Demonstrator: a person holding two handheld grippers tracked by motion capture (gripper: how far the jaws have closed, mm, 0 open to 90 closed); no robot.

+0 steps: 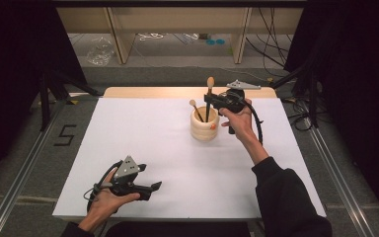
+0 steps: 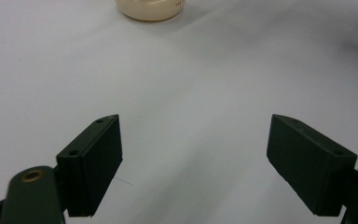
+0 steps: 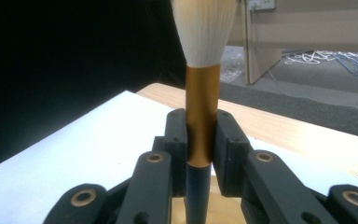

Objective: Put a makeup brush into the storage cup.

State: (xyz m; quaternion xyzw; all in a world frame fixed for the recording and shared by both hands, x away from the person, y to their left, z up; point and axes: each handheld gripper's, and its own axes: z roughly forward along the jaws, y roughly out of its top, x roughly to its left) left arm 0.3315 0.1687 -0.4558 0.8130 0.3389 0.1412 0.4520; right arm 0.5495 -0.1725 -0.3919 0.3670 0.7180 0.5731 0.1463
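Jaws on my left gripper (image 1: 154, 186) are standing wide apart, idling low over the table (image 1: 143, 138); rightward, my right gripper (image 3: 200, 140) is clamping the brush (image 3: 201, 116) upright by its ferrule, directly above the holder (image 1: 204, 126), for dropping in.

A black "5" (image 1: 65, 135) is marked on the grey floor left of the table; tiny dark print on the cream cup (image 2: 150, 9), perhaps letters, is too small to read

Cream holder (image 1: 205, 129) — brush (image 3: 200, 84) copper-banded, white-bristled; black tool (image 3: 200, 149), white table (image 1: 143, 143).
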